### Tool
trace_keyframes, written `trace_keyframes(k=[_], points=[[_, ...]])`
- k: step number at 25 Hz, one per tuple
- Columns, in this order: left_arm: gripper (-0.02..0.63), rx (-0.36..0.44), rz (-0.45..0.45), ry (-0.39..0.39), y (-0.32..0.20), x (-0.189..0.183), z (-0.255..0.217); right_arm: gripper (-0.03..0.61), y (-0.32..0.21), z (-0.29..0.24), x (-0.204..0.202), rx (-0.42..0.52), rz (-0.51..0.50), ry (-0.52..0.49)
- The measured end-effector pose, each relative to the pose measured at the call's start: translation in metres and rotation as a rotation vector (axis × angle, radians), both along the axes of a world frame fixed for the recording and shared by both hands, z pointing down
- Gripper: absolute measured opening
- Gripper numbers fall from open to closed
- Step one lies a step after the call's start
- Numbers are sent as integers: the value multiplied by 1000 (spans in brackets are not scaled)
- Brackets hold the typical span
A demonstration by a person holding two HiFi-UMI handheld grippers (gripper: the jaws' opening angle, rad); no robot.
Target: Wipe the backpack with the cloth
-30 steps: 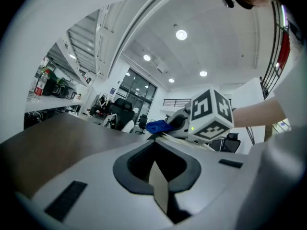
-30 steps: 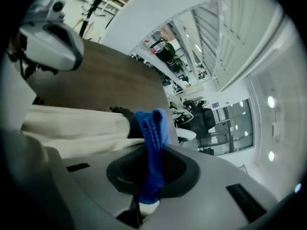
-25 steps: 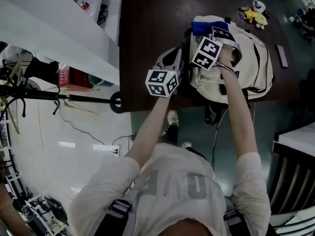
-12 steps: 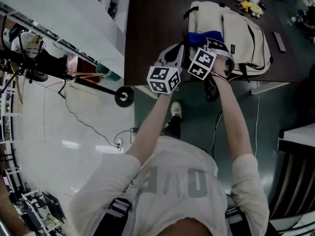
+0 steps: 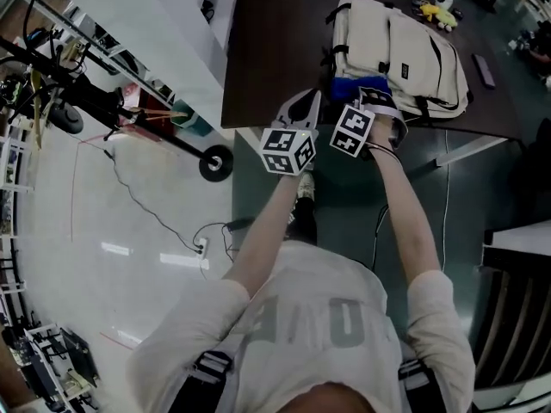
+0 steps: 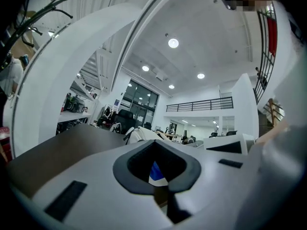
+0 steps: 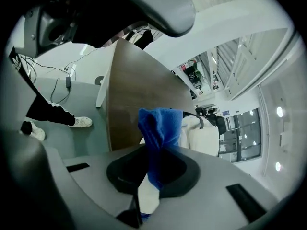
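Blue cloth (image 7: 160,138): was pinched tight between the right gripper (image 7: 153,176) fingers, bunched up past the tips. Had the cream backpack (image 5: 396,50) lying flat on the dark table (image 5: 275,50) just beyond those fingertips. Left gripper (image 6: 158,176): fingers closed together on nothing, just beside the right ones.

Open: bare worktop (image 5: 275,50), upper middle of frame.
Blocked: backpack (image 5: 405,50) covers the worktop at upper right, toy (image 5: 435,9) just above it.
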State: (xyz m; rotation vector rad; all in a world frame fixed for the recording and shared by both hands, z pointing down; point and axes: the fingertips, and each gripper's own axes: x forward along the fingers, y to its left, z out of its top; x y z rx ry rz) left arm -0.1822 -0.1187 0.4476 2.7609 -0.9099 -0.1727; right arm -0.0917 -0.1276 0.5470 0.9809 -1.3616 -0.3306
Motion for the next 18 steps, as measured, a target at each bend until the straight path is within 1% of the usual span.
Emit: trace_keyframes(k=[3,5,9,12,16,18], points=[[5,-2,-15,11,0,-2,0,41,1,0,-2,-18,-15,-11],[5,-4,-18,17,-4,2,-1,41,-1,-12,-1,1,-25,-43],[5,-9,-26,24,-28,25,-8,41,-28,-70,20,147,6,-104],[5,-18,-11,39,-56,56,-20,41,-64,-109,53,210,46,-120],[5,26,59,82,-105,110,-56,41,-128,-161,118,273,107,-76],[5,33,103,85,-123,131,-64,41,-158,-175,148,284,148,-68]])
